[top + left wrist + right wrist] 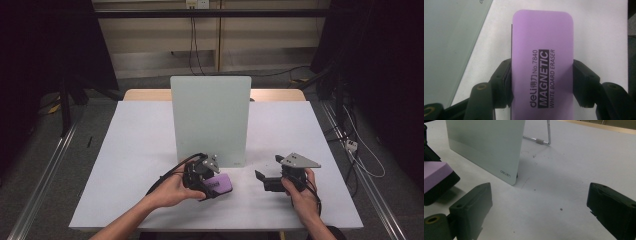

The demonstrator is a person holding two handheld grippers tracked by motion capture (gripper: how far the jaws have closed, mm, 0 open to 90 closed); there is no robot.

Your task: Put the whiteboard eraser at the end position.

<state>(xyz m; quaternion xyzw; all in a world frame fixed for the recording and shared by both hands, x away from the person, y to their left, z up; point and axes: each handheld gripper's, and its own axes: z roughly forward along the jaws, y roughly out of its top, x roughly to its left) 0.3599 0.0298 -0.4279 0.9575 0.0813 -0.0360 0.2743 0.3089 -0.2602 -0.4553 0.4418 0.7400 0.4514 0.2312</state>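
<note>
Purple whiteboard eraser (542,67) at centre of the left gripper view, lengthwise up the frame, black print "MAGNETIC WHITE BOARD ERASER" running along it, dark felt edge along its left side. Clamped across its width by the left gripper (542,82), one black jaw pressed to each long side. In the high view, same eraser (219,183) just below centre of the frame, low over the white table (135,150), poking out to the right of the left gripper (212,186), with the left hand (172,190) wrapped around the gripper body from the lower left. In the right gripper view, eraser (435,173) at the left edge, purple top over black base. Just above it in the high view, upright frosted glass board (210,117) at mid-frame, near the eraser but apart from it; in the right gripper view, board (486,145) at upper left, with a metal stand leg (544,137) behind it. Right gripper (261,176) at lower right of the high view, held by the right hand (300,192), well clear of the eraser; jaws spread wide in the right gripper view (539,207), bare table between them.
</note>
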